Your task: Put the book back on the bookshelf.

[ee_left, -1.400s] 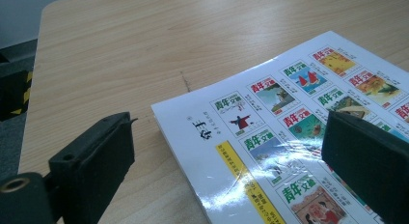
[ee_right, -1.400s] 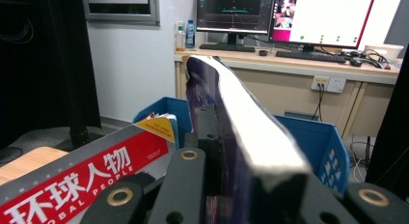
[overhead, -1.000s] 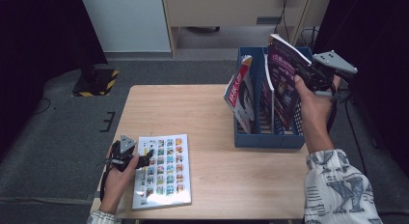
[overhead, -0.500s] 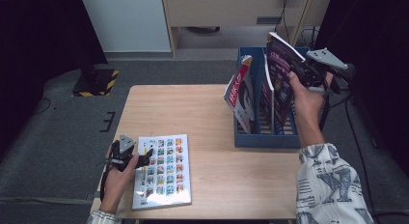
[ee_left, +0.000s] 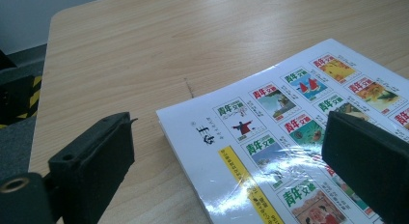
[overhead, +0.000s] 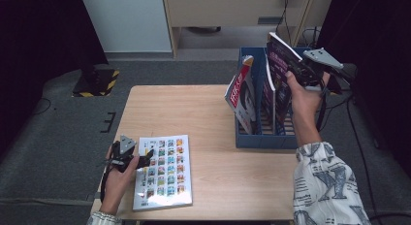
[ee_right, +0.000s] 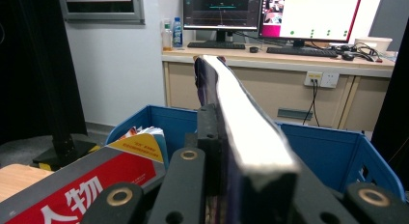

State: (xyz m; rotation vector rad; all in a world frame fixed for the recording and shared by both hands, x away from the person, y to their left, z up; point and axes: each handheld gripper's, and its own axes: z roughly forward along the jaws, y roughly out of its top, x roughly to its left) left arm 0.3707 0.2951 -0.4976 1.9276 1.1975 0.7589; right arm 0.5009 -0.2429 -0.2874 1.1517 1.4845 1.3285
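Right hand-held gripper (overhead: 296, 72): raised above the far right of the blue file crate, its jaws clamped on the edge of a purple-covered magazine.
Purple-covered magazine (overhead: 278, 70): held upright and tilted over the crate's middle slots, its lower part down between the dividers; in the right gripper view (ee_right: 241, 137) its glossy edge runs away from the camera between the two black jaws.
Blue file crate (overhead: 264, 140): stands on the right side of the worktop, touching its right edge area, with upright dividers inside.
Red-and-white magazine (overhead: 241, 91): leans in the crate's left slot, its top tipped to the left beyond the crate wall; its red cover also shows low left in the right gripper view (ee_right: 87, 185).
Left hand-held gripper (overhead: 140, 159): low at the near left of the worktop, jaws apart, one either side of the near left corner of a flat magazine, pads not pressing on it.
Flat magazine (overhead: 165, 169): lies face up near the worktop's front edge, its cover a grid of small coloured pictures (ee_left: 270, 137).
Worktop (overhead: 194, 108): light wood, bare between the flat magazine and the crate.
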